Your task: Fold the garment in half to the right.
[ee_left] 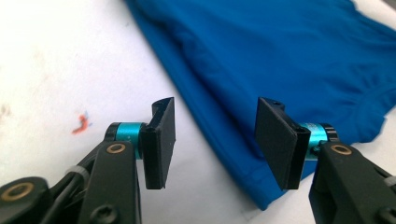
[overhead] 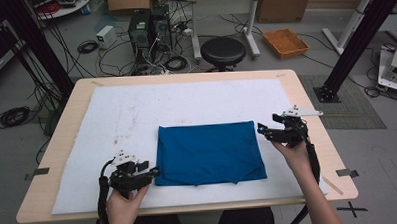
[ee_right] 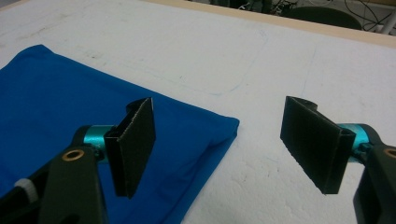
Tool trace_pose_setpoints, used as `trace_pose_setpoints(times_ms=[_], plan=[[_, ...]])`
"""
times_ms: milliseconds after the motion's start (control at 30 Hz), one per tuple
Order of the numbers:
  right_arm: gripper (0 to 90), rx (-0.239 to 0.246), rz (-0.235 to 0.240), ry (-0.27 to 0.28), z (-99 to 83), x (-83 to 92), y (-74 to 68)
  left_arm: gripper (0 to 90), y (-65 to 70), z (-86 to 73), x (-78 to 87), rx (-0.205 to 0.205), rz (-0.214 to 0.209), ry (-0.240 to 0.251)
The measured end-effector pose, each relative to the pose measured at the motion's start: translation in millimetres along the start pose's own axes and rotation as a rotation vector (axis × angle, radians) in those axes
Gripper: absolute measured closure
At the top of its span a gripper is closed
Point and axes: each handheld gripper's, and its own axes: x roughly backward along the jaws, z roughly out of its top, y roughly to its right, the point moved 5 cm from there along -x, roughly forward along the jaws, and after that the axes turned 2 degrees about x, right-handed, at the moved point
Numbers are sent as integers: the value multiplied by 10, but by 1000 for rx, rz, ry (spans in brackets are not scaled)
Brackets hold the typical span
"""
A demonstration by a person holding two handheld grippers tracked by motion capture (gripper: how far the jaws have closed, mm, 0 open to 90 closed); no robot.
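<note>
A folded blue cloth lies flat in the middle of the white mat. My left gripper sits low at the cloth's near left corner. In the left gripper view the cloth has its hemmed edge running between the jaws of the left gripper, which stand apart without pressing on it. My right gripper hovers at the cloth's far right corner. In the right gripper view the right gripper is wide open over that corner of the cloth, with nothing held.
The mat covers most of a wooden table. Beyond the far edge stand a black stool, computer towers with cables and an orange tray on the floor. A small red mark stains the mat.
</note>
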Motion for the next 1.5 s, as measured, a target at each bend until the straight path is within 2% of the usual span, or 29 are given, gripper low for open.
trace_pose_setpoints(times_ms=[67,133,233,400,500,600,700,867,1067,1167,1233,1300,1400,1500], plan=[[263,4,-3,3,6,2,-5,500,-2,-11,-4,12,-2,-11],[263,-2,-1,0,8,2,-13,500,12,-32,-33,48,-10,-33],[263,2,3,0,7,-4,-16,520,39,-51,-69,65,-9,-51],[263,4,5,0,13,-9,-34,526,84,-55,-88,95,-10,-43],[263,8,8,-3,15,-22,-56,532,133,-57,-121,91,-21,-43],[264,14,13,-4,20,-37,-87,537,159,-53,-145,83,-11,-41],[265,25,19,0,48,-55,-147,600,178,-52,-167,75,-6,-41],[280,62,53,16,145,-113,-359,684,233,-59,-205,45,17,-40],[286,89,103,-7,227,-281,-643,731,238,-63,-212,46,37,-30],[328,97,136,-8,298,-380,-802,786,251,-66,-222,34,36,-36],[337,91,158,-12,358,-461,-916,809,266,-64,-232,27,37,-35],[384,100,175,-12,415,-559,-1028,831,270,-63,-232,24,36,-39],[432,117,188,-41,483,-742,-1187,836,266,-60,-232,29,31,-38],[475,103,224,-55,546,-929,-1333,839,263,-60,-232,29,28,-39]])
